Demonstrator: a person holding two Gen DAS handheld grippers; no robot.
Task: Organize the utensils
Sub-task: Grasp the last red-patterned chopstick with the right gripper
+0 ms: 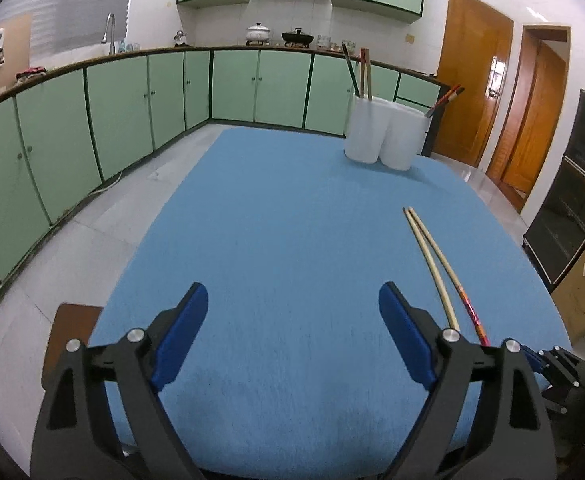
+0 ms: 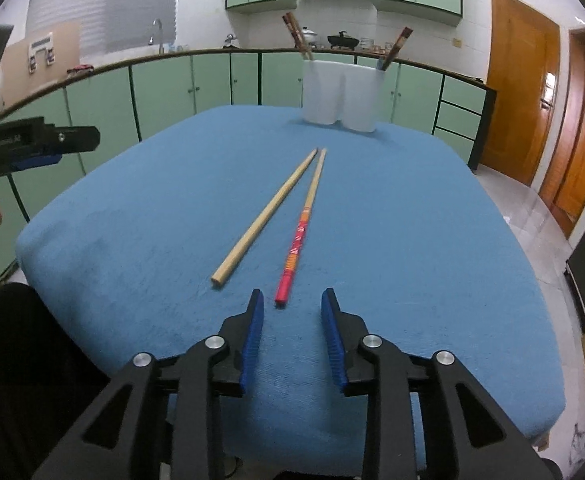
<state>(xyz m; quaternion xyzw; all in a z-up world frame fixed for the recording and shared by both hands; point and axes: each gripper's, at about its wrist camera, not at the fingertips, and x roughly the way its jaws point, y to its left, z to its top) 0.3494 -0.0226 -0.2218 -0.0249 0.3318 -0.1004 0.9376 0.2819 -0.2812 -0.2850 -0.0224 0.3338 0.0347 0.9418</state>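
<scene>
Right gripper: jaws partly apart, empty, hovering low over the table just short of the red chopstick's end.
Left gripper: jaws wide apart, nothing between them, over bare blue cloth.
Red-handled chopstick: flat on the blue table, pointing toward the holder.
Plain wooden chopstick: just left of it, tips nearly meeting, near ends spread.
White holder: far edge, chopsticks standing in both compartments.

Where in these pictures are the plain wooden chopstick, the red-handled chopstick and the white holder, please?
plain wooden chopstick (image 2: 266, 216), right wrist view, mid-shaft.
red-handled chopstick (image 2: 294, 254), right wrist view, on the red patterned handle.
white holder (image 2: 342, 94), right wrist view, front wall.
</scene>
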